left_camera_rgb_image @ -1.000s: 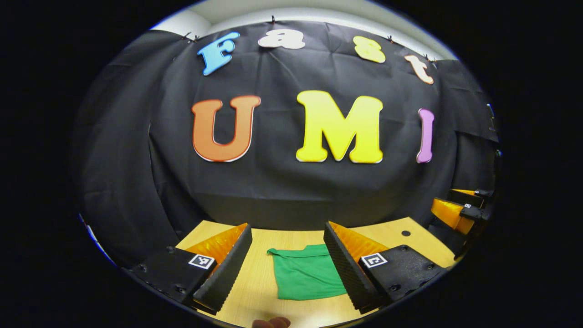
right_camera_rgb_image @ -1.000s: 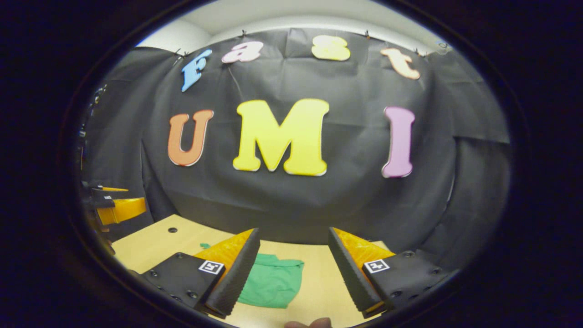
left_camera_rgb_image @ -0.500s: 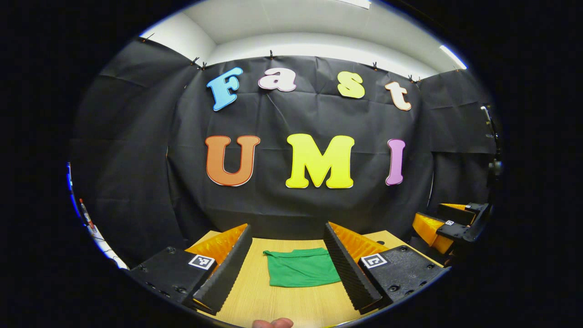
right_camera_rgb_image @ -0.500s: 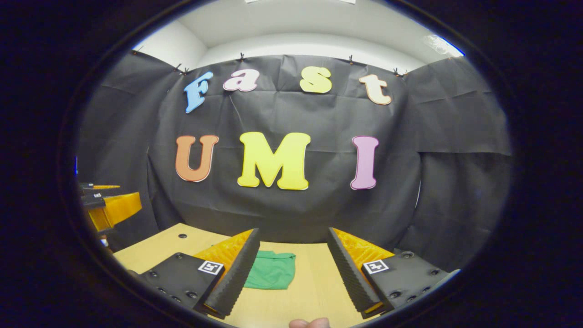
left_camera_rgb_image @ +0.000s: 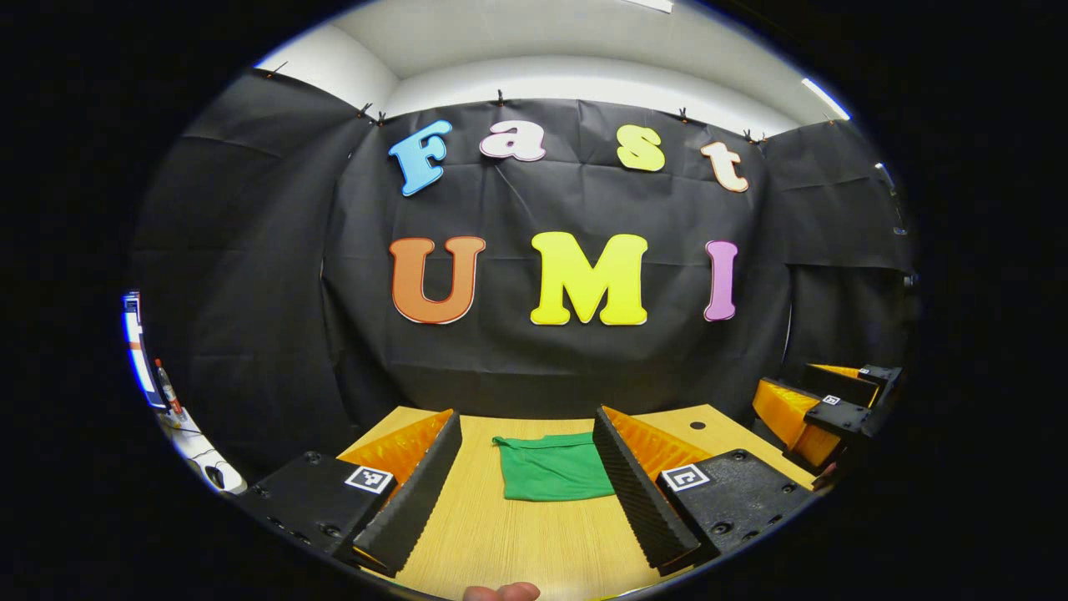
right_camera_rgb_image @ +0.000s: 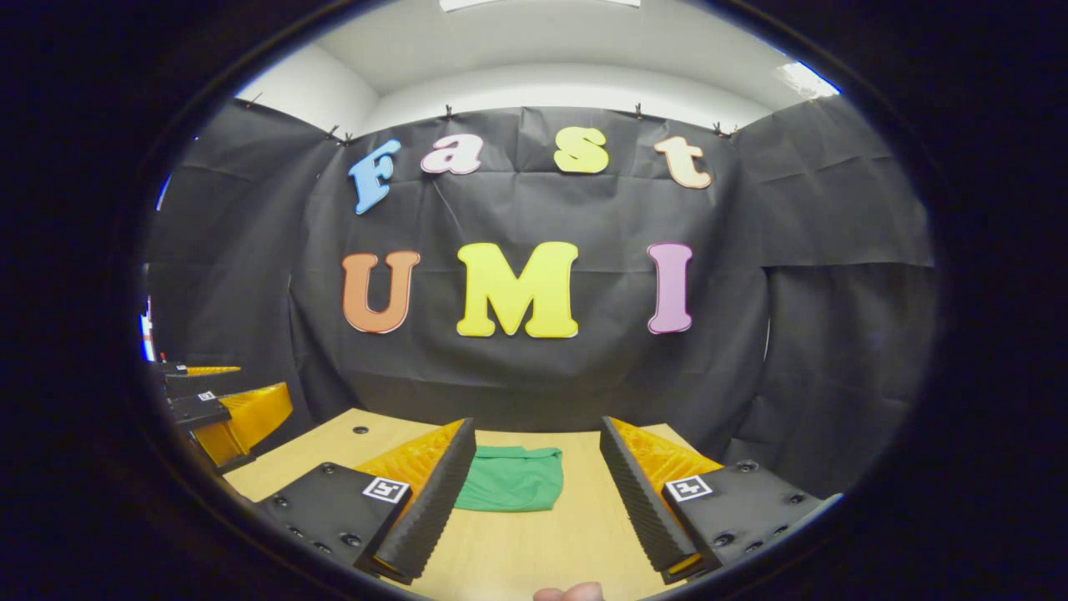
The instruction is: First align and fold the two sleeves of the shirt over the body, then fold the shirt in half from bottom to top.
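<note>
A pale wooden table (left_camera_rgb_image: 517, 542) stood against the booth's black cloth wall (right_camera_rgb_image: 534, 384) under a white ceiling (right_camera_rgb_image: 534, 50). The folded green shirt (left_camera_rgb_image: 555, 467) lay flat near its far edge. Left gripper (left_camera_rgb_image: 526, 434) and right gripper (right_camera_rgb_image: 538, 438) hung above, jaws parted, grasping nothing

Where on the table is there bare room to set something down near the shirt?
Bare table lies in front of the folded green shirt, and to its right. The patch by the small hole, near the left gripper, is tighter.
</note>
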`<state>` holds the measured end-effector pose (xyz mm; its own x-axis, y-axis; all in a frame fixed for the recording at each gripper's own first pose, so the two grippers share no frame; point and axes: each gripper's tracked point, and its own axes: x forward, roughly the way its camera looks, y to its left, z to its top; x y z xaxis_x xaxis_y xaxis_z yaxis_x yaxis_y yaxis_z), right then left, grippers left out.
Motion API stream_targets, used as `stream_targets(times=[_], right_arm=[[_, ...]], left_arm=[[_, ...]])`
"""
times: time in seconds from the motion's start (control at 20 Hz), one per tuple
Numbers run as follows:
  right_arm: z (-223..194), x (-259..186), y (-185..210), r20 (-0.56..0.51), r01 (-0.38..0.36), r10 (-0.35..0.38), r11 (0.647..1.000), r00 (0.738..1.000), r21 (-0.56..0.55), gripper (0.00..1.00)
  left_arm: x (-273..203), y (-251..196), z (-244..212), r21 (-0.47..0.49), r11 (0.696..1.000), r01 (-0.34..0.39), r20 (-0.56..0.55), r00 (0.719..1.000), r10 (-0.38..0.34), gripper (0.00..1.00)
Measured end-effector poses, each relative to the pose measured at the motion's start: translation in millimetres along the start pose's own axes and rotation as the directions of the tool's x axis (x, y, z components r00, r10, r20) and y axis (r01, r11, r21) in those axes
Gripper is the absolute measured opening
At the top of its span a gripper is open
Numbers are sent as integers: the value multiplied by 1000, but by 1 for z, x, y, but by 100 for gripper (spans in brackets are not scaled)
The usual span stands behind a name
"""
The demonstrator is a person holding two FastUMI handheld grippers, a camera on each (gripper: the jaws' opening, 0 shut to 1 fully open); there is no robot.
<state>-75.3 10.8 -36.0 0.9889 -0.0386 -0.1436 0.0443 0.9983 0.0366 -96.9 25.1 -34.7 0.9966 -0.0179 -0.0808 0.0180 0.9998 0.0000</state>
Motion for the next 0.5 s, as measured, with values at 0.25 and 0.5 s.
stream_targets(times=[0.25,0.5], right_arm=[[-4,2,-3,-7,6,-6,1000,1000,6,93],[-3,7,2,-9,-17,17,1000,1000,-1,93]], left_arm=[[1,-1,0,7,1000,-1,-1,1000,1,100],[3,-1,6,11,1000,-6,11,1000,6,100]])
